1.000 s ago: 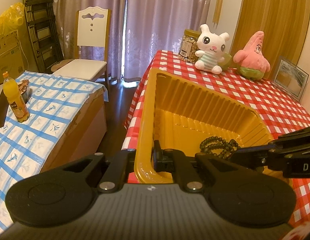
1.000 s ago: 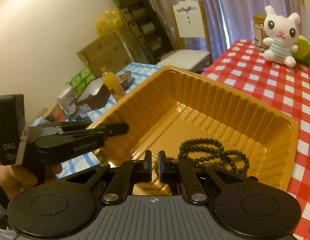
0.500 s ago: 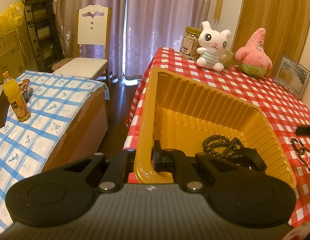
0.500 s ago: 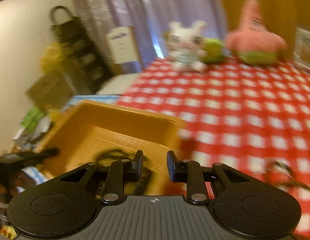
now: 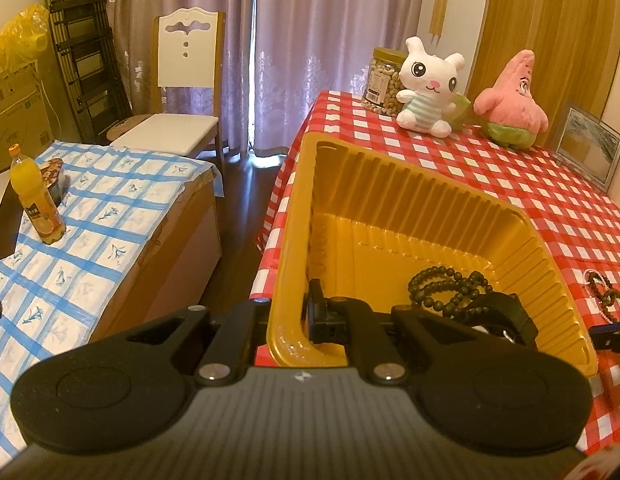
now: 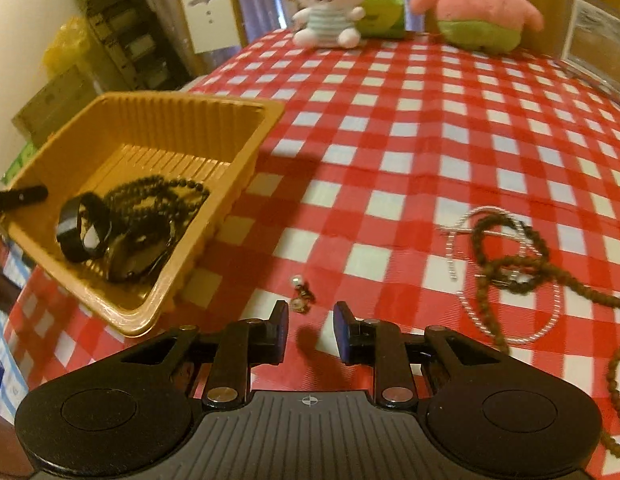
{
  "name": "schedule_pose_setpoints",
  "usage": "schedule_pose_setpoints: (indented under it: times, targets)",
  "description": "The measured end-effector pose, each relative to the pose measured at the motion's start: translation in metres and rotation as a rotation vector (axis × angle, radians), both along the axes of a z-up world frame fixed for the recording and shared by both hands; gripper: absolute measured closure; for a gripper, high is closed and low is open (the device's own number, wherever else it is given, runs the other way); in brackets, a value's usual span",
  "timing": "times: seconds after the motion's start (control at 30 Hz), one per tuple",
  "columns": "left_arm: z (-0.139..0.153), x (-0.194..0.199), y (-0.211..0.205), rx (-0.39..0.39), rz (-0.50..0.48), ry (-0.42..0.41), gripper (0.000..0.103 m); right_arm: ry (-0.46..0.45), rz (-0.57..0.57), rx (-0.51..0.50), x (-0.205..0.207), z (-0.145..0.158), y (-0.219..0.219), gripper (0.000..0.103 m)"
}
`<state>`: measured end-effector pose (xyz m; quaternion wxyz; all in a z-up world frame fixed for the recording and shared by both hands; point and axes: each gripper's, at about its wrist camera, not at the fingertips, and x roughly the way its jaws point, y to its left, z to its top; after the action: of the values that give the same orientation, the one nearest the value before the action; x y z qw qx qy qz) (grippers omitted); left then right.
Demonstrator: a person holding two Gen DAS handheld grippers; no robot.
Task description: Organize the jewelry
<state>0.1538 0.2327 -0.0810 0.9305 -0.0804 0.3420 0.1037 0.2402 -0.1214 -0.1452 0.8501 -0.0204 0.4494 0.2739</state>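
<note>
A yellow ribbed tray [image 5: 414, 192] [image 6: 238, 168] stands at the table's left edge. My left gripper [image 5: 288, 312] is shut on its near rim. Inside lie a black bead bracelet [image 5: 442, 288] [image 6: 162, 192] and a black watch [image 6: 84, 226] [image 5: 506, 316]. My right gripper [image 6: 312, 330] is open and empty, low over the cloth right of the tray. A small earring [image 6: 302, 300] lies just ahead of its fingertips. A brown bead necklace [image 6: 522, 260] tangled with a silver chain [image 6: 550, 320] lies to the right; it also shows in the left wrist view [image 5: 602, 292].
The red checked tablecloth [image 6: 410, 128] covers the table. At the far end stand a white bunny plush [image 6: 326, 12], a pink starfish plush [image 6: 478, 4], a jar of nuts [image 5: 382, 80] and a picture frame [image 5: 590, 148]. Left of the table: a low blue-checked table with a juice bottle [image 5: 34, 200], and a white chair [image 5: 182, 92].
My right gripper left the tray, swung right and down over the cloth, and opened. The watch now lies in the tray. My left gripper kept its hold on the rim.
</note>
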Motion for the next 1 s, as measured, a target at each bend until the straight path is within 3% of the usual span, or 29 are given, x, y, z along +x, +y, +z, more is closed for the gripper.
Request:
schedule_pose_setpoints:
  times: [0.27,0.37,0.63,1.0]
  targets:
    - [0.001,-0.001,0.001,-0.001,0.002,0.001,0.097,-0.027,0.000,-0.035,-0.001,-0.007,0.015,0.078]
    - [0.001,-0.002,0.001,-0.001,0.003,0.001,0.097,-0.060,0.013,-0.066,-0.005,-0.008,0.019,0.095]
    - [0.001,-0.002,0.002,-0.002,0.002,0.002,0.097,-0.063,0.015,-0.069,-0.014,-0.006,0.010,0.095]
    - [0.001,-0.002,0.002,-0.001,0.002,0.002,0.097,-0.198,0.055,0.014,-0.024,0.037,0.013,0.095]
